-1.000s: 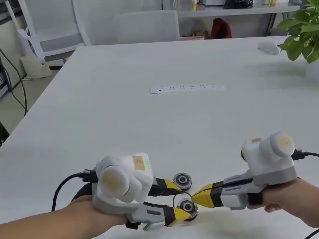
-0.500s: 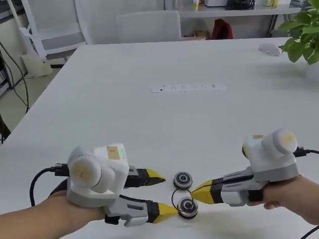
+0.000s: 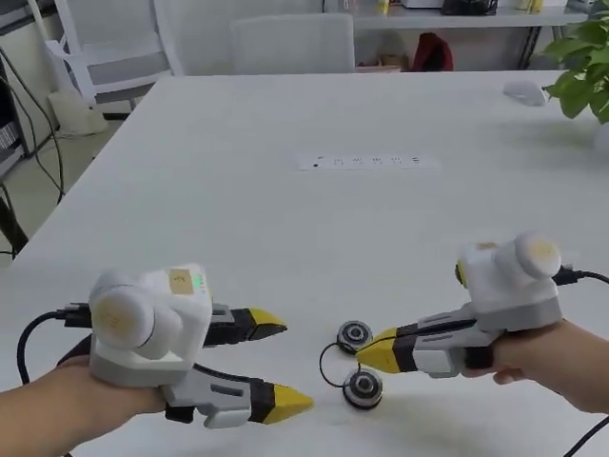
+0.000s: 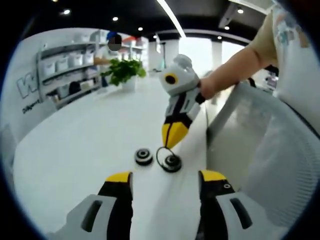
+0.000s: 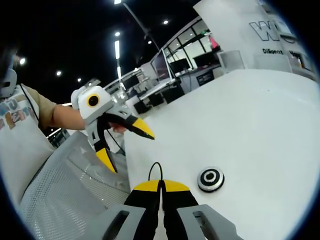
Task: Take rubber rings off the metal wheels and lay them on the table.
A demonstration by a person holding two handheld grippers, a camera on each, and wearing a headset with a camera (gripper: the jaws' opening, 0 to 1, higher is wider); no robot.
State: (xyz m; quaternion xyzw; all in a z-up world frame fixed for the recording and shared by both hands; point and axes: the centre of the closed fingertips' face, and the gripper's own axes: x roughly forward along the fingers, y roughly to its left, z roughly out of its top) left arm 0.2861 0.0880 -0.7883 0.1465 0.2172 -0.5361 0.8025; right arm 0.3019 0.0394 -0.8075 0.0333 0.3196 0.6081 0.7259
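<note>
Two small metal wheels lie near the table's front edge: the far wheel [image 3: 354, 333] [image 4: 143, 156] [image 5: 210, 179] and the near wheel [image 3: 363, 387] [image 4: 171, 162]. My right gripper [image 3: 367, 354] [image 4: 174, 141] [image 5: 161, 186] is shut on a thin black rubber ring [image 3: 325, 363] [image 4: 159, 155] [image 5: 154, 171]. The ring loops out to the left of the near wheel; I cannot tell whether it still catches on that wheel. To the left of both wheels my left gripper [image 3: 288, 366] [image 4: 165, 177] [image 5: 131, 151] stands open, holding nothing.
A white power strip [image 3: 367, 162] lies at mid-table. A green plant [image 3: 582, 67] and a small white object [image 3: 526, 91] sit at the far right. Chairs [image 3: 290, 43] stand beyond the table's far edge. The white table [image 3: 285, 228] spreads wide behind the wheels.
My left gripper has let go of the near wheel and drawn back to the left, open. The right gripper has stayed shut on the ring.
</note>
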